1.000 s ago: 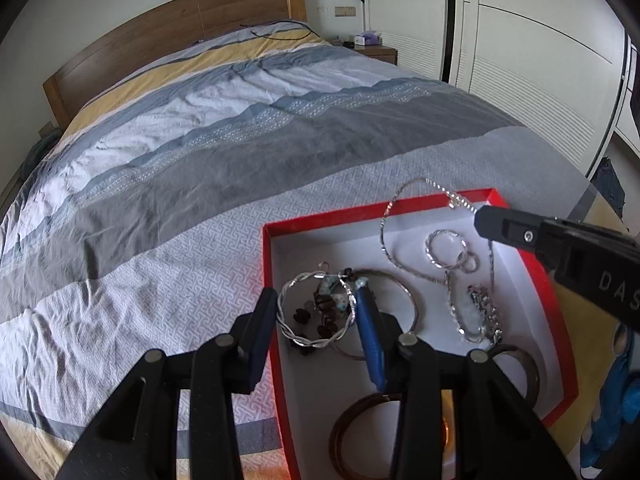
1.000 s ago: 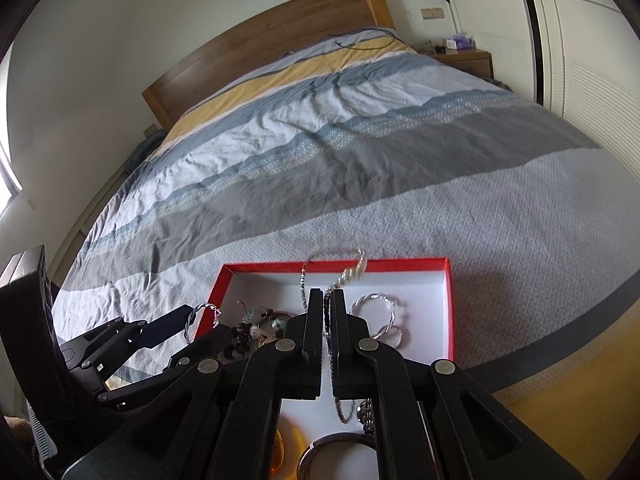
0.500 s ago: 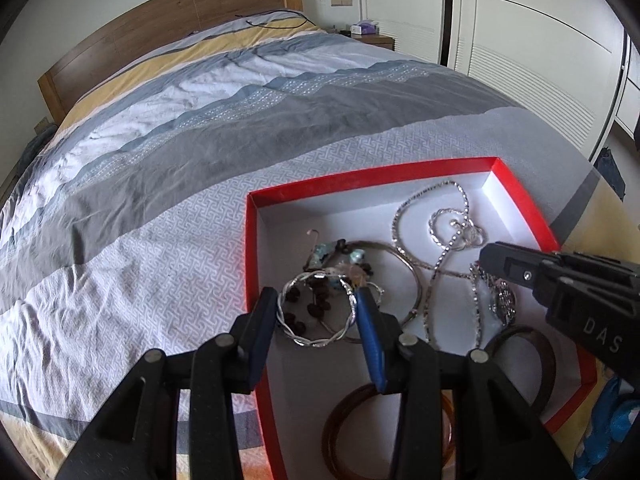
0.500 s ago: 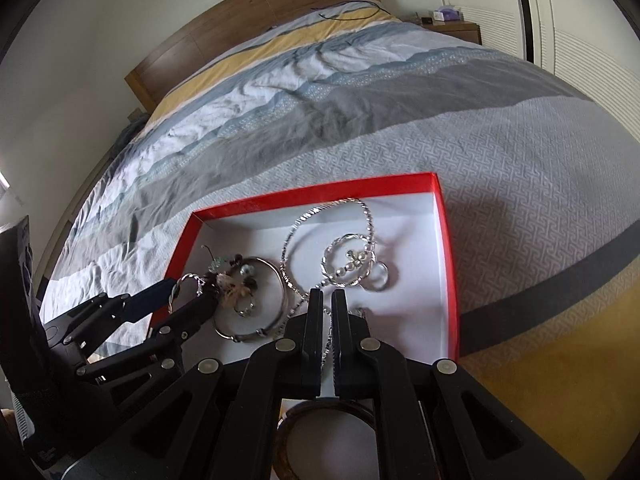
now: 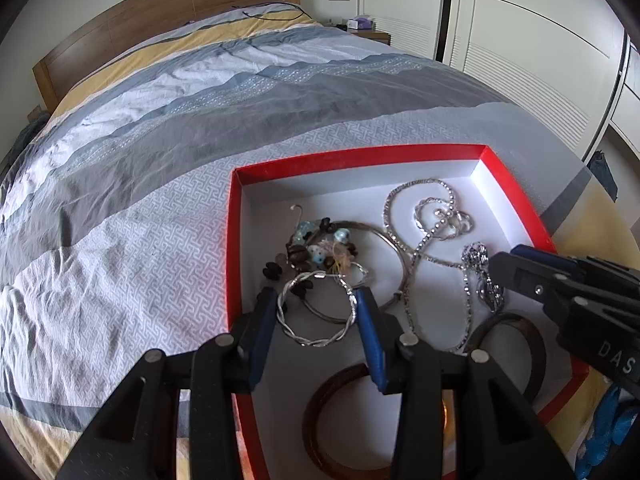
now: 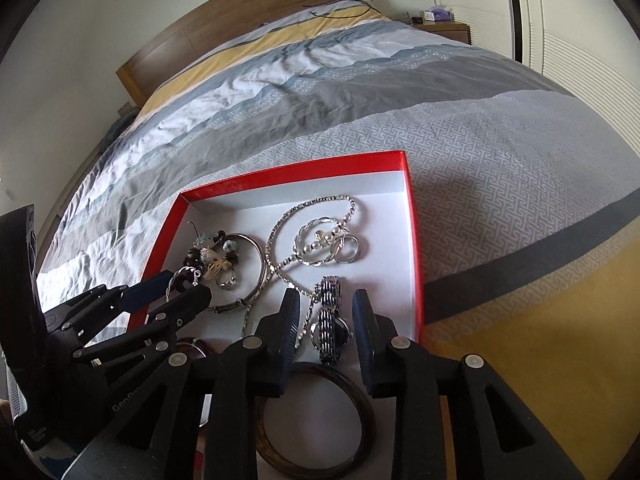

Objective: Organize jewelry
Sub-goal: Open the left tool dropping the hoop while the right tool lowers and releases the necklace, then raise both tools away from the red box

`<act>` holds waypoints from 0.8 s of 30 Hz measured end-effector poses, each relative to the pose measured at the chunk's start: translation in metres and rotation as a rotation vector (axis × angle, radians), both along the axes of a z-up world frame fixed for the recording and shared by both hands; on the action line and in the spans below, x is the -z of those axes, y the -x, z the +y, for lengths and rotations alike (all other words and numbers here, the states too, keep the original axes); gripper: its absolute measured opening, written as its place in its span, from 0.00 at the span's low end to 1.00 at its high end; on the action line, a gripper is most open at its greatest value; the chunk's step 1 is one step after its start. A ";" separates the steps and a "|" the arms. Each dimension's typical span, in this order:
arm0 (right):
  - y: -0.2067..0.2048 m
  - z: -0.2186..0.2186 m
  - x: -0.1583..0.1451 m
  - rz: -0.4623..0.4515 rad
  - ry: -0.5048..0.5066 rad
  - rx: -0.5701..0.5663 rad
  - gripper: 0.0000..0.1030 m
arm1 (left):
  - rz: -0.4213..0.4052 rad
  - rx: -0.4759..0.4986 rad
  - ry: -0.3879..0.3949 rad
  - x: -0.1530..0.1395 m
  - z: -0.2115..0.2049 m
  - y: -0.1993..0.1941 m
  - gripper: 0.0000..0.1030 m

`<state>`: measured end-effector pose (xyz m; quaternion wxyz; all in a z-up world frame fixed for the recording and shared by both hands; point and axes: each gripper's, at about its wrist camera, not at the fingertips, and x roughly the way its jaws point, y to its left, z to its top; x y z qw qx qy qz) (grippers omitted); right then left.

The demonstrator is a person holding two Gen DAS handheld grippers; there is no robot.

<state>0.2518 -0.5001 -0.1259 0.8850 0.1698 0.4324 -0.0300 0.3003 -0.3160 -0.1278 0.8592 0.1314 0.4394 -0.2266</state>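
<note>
A red box [image 5: 360, 158] [image 6: 296, 168] with a white inside lies on the bed. My left gripper [image 5: 316, 296] [image 6: 182, 284] hangs over its near left corner, shut on a twisted silver bangle [image 5: 318, 340]. My right gripper [image 6: 327, 298] [image 5: 512, 258] is low over the box's right side, its jaws opening. A silver watch [image 6: 328, 336] [image 5: 476, 256] lies on the box floor between them, clear of the pads. A silver chain [image 5: 424, 240] [image 6: 280, 224], beaded earrings [image 5: 316, 252], rings and a thin bangle lie further in.
A dark wooden bangle [image 6: 360, 396] [image 5: 536, 336] and an amber one [image 5: 316, 400] lie at the box's near end. The striped duvet [image 5: 200, 120] spreads to a wooden headboard [image 6: 248, 12]. White wardrobe doors [image 5: 520, 40] stand at right.
The right gripper came down into the box and its jaws parted, leaving the watch and chain lying on the box floor. The left gripper keeps its hold on the twisted bangle.
</note>
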 end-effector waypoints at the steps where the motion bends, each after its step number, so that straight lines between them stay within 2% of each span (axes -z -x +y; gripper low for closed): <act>1: 0.002 0.000 -0.001 0.000 0.001 0.001 0.27 | 0.000 -0.001 0.001 -0.001 0.001 0.001 0.37; 9: 0.023 -0.003 -0.016 -0.011 0.002 0.020 0.29 | -0.012 -0.003 0.013 -0.019 0.003 0.010 0.37; 13: 0.034 0.002 -0.026 -0.020 0.010 0.024 0.36 | -0.022 0.002 0.023 -0.031 0.004 0.018 0.42; 24: 0.067 0.013 -0.060 -0.051 0.032 0.041 0.43 | -0.059 0.006 0.050 -0.072 0.015 0.050 0.43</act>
